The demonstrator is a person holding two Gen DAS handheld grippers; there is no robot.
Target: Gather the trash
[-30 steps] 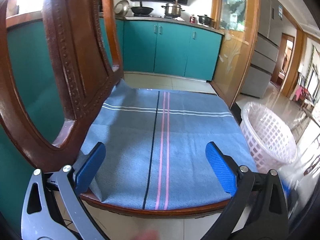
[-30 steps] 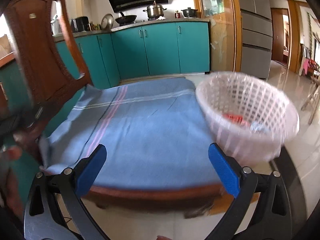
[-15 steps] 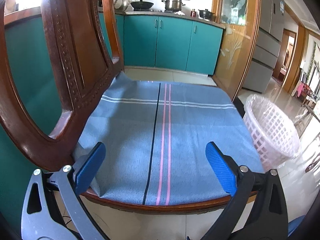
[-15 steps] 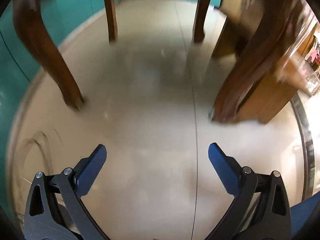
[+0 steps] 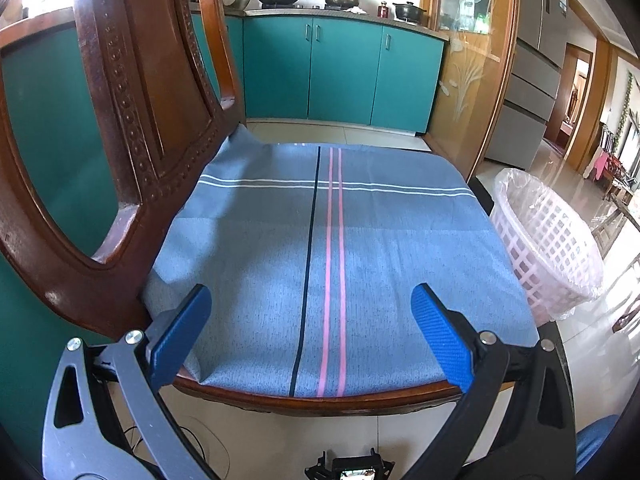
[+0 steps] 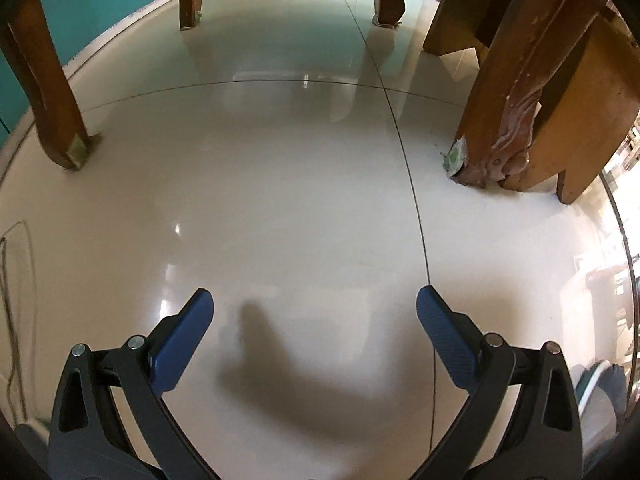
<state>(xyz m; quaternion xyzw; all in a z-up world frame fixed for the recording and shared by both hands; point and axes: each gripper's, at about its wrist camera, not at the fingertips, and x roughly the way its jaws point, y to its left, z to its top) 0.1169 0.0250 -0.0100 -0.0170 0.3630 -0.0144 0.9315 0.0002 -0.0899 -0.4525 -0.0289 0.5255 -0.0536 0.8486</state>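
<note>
My left gripper [image 5: 310,300] is open and empty, held over the front edge of a wooden chair seat covered by a blue striped cloth [image 5: 320,248]. A pink lattice trash basket [image 5: 548,244] with a clear liner stands on the floor to the right of the chair; its inside is hidden. My right gripper [image 6: 314,304] is open and empty, pointing down at the glossy beige floor tiles [image 6: 280,184] under the chair. No piece of trash shows in either view.
The carved chair back [image 5: 132,92] rises on the left. Chair legs [image 6: 60,120] and a wooden stool [image 6: 560,92] stand on the floor. Teal cabinets [image 5: 340,72] run along the back. A thin cable [image 6: 16,280] lies at the floor's left edge.
My right gripper has swung from facing the chair seat and basket down to the floor under the chair. My left gripper has risen slightly over the seat's front edge.
</note>
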